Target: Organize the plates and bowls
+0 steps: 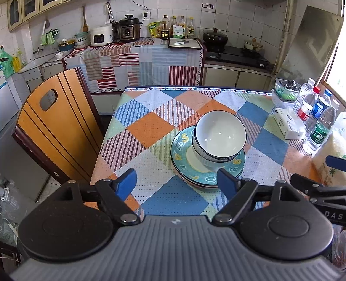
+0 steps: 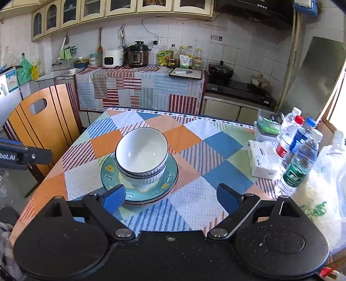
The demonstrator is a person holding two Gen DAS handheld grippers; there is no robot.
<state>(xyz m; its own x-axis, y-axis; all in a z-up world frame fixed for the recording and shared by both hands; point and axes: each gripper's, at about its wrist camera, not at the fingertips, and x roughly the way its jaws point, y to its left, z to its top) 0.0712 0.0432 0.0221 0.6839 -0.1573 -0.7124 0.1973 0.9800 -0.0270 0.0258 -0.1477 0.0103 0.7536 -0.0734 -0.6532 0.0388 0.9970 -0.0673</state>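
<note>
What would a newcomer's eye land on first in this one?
The stacked white bowls standing on teal patterned plates, in the middle of the checked tablecloth. Next, the water bottles crowded along the table's right edge. Both claws, left and right, hang open and empty before the stack.

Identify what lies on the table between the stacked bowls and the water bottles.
In the right wrist view, bare tablecloth separates the bowls from the bottles, then a white tissue pack.

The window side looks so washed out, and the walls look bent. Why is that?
Right wrist view: daylight from the right edge overexposes the window and whitens the bag; the fisheye lens bows the cabinets. Left wrist view: same glare at the window, small glints inside the top bowl, curved wall tiles.
</note>
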